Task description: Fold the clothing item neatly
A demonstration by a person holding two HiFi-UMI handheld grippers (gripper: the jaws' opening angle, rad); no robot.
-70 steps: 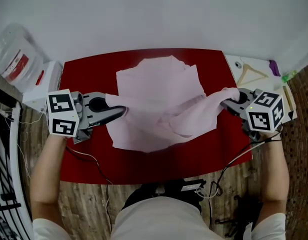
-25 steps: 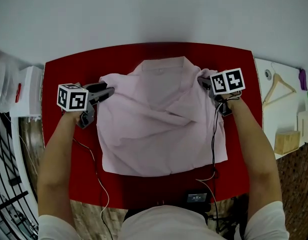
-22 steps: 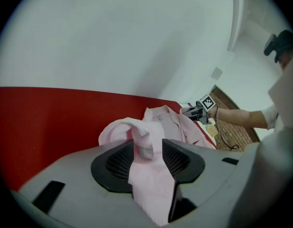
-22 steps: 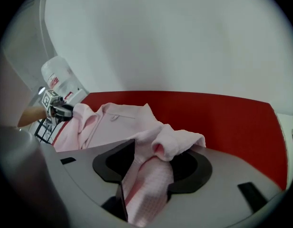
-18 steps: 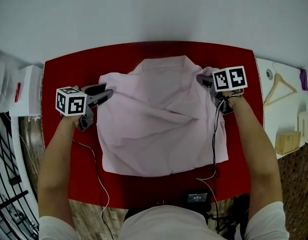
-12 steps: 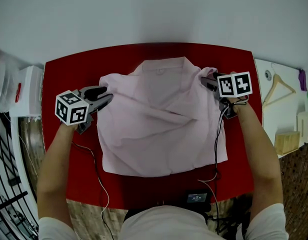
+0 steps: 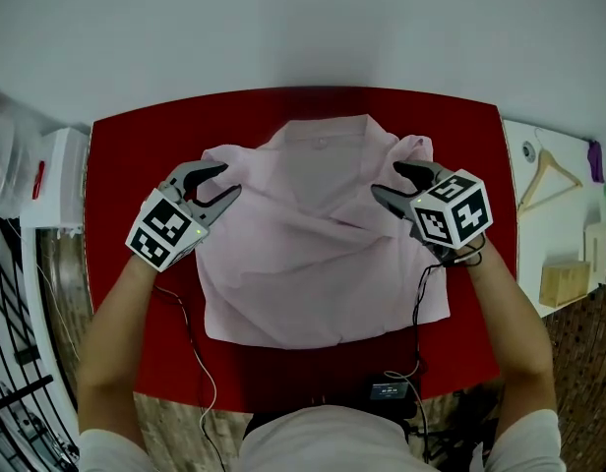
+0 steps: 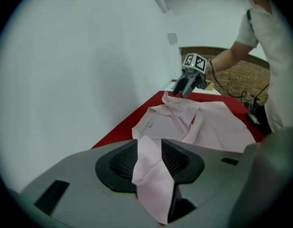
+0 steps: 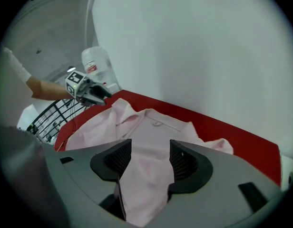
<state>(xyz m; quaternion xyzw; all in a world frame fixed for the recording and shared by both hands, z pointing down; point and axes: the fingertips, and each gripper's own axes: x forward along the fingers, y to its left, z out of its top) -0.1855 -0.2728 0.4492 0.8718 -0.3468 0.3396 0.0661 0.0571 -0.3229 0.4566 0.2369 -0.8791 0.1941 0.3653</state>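
1. White wall (image 7: 303,18) backed the red tabletop (image 7: 121,195), and a white stand (image 7: 62,165) stood just beside its left edge.
2. Left gripper (image 7: 229,179) hovered at the left shoulder of the pink shirt (image 7: 323,264), jaws apart around a loose fold.
3. Shirt lay mid-table, with bare red margins on every side.
4. Right gripper (image 7: 386,179) had just been opening; its jaws stood wide, with cloth between them unpressed.
5. Wooden hanger (image 7: 546,170) lay on the white side table (image 7: 532,229) further right.
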